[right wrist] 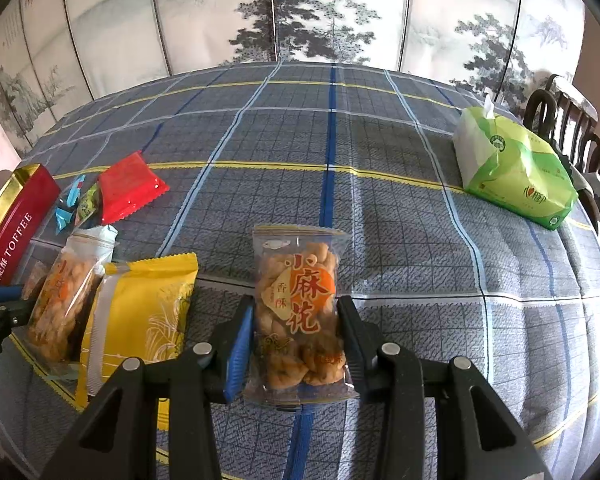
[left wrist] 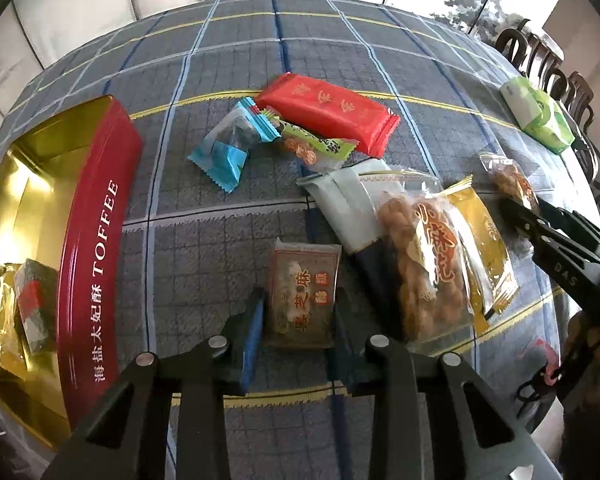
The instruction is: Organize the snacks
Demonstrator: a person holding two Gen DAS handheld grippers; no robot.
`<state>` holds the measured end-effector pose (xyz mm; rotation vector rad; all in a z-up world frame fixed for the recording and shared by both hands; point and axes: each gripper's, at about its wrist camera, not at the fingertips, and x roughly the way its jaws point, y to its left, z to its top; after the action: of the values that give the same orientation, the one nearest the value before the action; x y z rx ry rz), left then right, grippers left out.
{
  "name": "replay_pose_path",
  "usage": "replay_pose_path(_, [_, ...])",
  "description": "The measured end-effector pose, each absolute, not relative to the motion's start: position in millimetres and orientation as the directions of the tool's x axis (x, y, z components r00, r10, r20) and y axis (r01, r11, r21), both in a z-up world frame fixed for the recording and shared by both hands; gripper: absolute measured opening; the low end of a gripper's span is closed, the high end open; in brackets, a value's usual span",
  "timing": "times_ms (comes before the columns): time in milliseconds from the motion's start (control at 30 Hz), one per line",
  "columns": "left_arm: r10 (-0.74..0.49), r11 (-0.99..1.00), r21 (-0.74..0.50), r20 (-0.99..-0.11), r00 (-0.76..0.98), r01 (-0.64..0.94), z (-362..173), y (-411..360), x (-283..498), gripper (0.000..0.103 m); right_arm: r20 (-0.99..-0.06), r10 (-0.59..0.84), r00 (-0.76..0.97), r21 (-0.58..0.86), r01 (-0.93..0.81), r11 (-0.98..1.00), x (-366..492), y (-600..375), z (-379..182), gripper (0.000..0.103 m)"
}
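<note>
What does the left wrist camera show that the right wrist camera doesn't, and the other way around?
Only the left wrist view shows the inside of the red toffee tin, with wrapped snacks already in it, and the sesame candy packet between the left gripper fingers.

Only the right wrist view shows the twist snack bag in full, between the right gripper fingers.

Both show the red packet, yellow packet, green tissue pack and checked tablecloth.
</note>
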<state>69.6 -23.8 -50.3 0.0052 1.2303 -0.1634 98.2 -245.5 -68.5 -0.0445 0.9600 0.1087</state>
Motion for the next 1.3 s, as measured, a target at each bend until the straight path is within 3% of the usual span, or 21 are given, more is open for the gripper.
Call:
replay_pose_path(900, [-0.098,0.99,-0.046,-0.908,0.408,0.136,-6,-3,45,0.028,-0.829,0.002,0.559,-0.022,-0.036,0.999,101,-237,-67,0.041])
replay_pose_path(1300, [-0.061,0.997,-0.029,-0.873,0.484,0.074,29,49,35,0.028,-0.837,-0.018,0.547,-0.024,-0.004,1.0,103,-235,-67,0.041])
